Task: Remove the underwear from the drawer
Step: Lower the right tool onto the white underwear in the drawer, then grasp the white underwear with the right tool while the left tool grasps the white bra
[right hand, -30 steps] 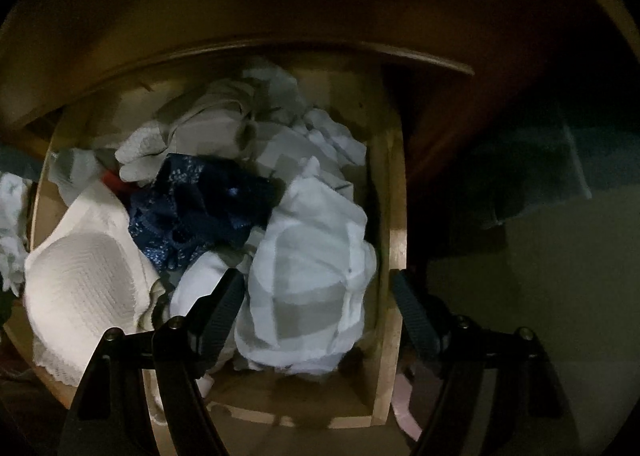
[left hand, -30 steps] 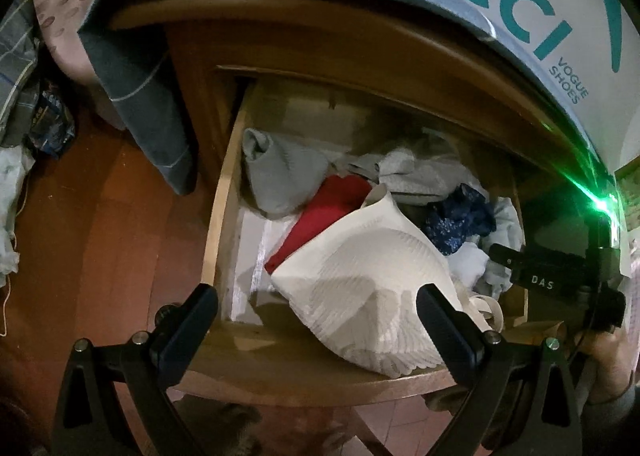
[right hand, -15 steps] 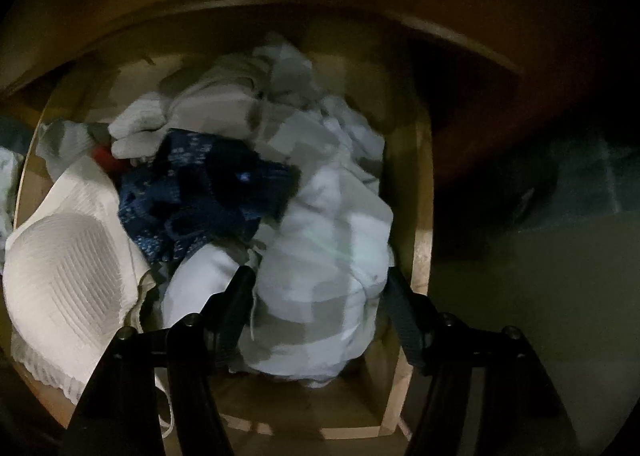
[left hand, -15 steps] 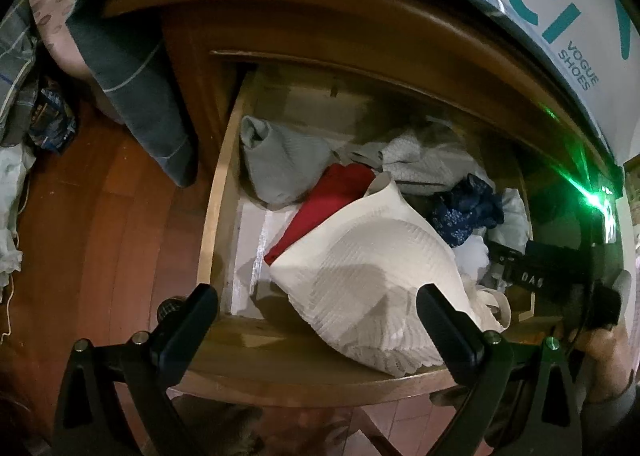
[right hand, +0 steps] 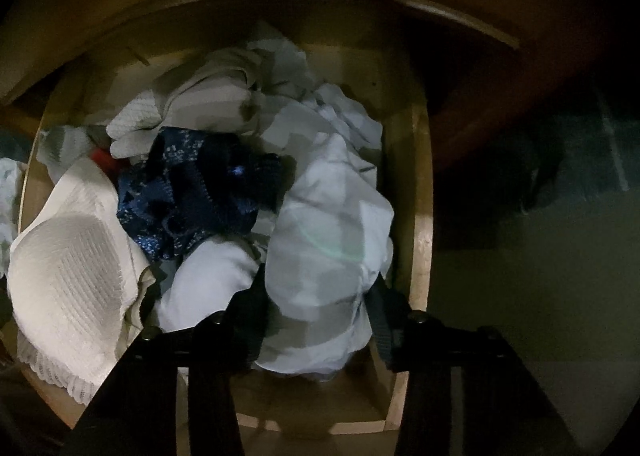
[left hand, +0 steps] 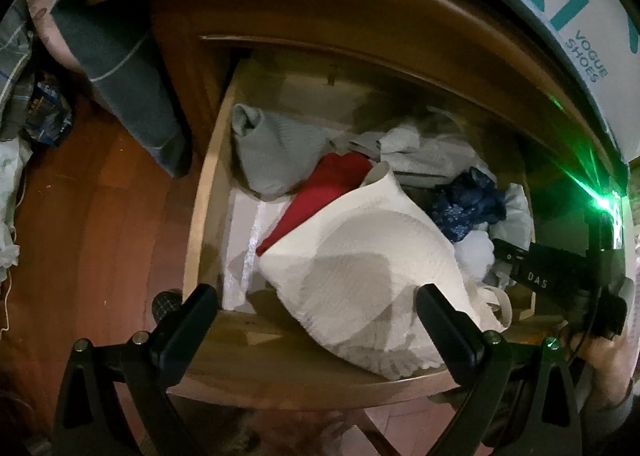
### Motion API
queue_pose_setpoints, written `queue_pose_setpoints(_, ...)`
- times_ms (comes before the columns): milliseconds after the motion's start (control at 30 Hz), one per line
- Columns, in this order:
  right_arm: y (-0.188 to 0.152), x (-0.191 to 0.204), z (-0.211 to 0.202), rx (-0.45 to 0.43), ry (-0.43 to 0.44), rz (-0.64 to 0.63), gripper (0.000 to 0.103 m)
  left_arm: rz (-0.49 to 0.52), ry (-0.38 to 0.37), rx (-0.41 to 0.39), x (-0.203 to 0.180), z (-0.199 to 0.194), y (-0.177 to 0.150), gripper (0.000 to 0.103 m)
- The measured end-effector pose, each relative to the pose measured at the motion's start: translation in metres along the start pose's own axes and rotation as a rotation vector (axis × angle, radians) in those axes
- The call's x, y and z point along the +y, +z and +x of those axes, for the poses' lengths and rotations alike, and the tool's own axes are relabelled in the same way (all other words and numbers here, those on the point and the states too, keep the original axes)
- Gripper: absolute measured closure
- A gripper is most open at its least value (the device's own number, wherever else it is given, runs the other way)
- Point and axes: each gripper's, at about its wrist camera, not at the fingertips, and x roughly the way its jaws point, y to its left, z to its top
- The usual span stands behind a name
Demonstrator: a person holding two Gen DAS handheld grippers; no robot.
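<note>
An open wooden drawer (left hand: 208,191) holds a heap of underwear. A cream ribbed piece (left hand: 360,268) hangs over its front edge, with a red piece (left hand: 324,187), a grey piece (left hand: 272,147) and a dark blue piece (left hand: 468,203) behind it. My left gripper (left hand: 316,320) is open and empty above the drawer front. My right gripper (right hand: 320,312) is down in the drawer's right side, its jaws pressing both sides of a pale white-grey piece (right hand: 328,232). The right gripper also shows in the left wrist view (left hand: 544,276).
The drawer's right wall (right hand: 420,191) is close beside the right gripper. A dark grey cloth (left hand: 128,79) hangs off the cabinet top at the left. A white shoe box (left hand: 560,3) sits on top. Wooden floor (left hand: 80,240) lies left of the drawer.
My right gripper has pushed down into the drawer and its jaws have closed in on the pale white-grey piece. My left gripper has drifted slightly and stays open.
</note>
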Motion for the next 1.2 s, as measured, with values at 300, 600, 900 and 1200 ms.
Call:
queue_pose_setpoints(300, -0.014, -0.005, -0.020, -0.047, 0.074, 0.077, 0.065, -0.053, -0.053, -0.006, 0.000, 0.001, 0.002, 0.001)
queue_pose_setpoints(600, -0.033, -0.018, -0.043, -0.070, 0.172, 0.135, 0.065, -0.139, -0.174, -0.017, -0.002, 0.003, 0.007, 0.001)
queue_pose_setpoints(900, -0.034, -0.017, -0.036, -0.041, 0.191, 0.133, 0.065, -0.080, -0.087, 0.042, -0.017, 0.020, 0.003, 0.001)
queue_pose_setpoints(1200, -0.033, -0.014, -0.036, -0.040, 0.193, 0.121, 0.065, -0.002, 0.029, 0.095, -0.040, 0.047, 0.004, 0.001)
